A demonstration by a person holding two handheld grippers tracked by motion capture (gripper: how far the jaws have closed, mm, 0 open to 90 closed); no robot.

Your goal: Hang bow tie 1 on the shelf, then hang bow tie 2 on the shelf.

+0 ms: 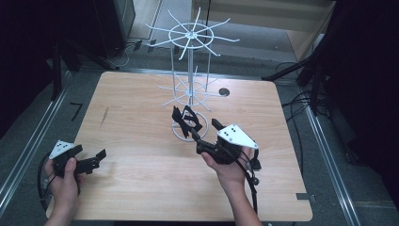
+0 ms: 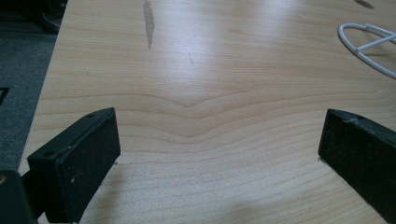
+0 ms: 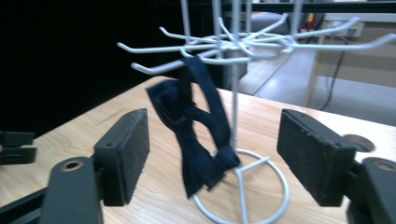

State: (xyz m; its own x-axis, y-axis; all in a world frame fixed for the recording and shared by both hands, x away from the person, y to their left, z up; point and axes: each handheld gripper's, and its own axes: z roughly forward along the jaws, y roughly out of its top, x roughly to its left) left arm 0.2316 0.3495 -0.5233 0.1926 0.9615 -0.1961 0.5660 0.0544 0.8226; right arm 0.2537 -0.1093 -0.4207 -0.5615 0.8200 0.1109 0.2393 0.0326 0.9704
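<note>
Bow tie (image 3: pixel 196 135): dark navy, plain, no pattern. Wire rack (image 1: pixel 190 56): white throughout. Worktop (image 1: pixel 141 141): pale wood, wavy grain, one dark streak noted toward the far left corner. Left claw (image 1: pixel 99 158) and right claw (image 1: pixel 202 129): black pads (image 3: pixel 128 149), each topped by a white plate.

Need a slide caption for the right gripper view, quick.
Right tongs open in front of a dark bow tie hanging from a lower hook of the white wire rack.

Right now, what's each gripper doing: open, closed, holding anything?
Left gripper: open, nothing between its jaws, over bare table.
Right gripper: open, holding nothing; the dark bow tie hangs from the white rack beyond its jaws.
</note>
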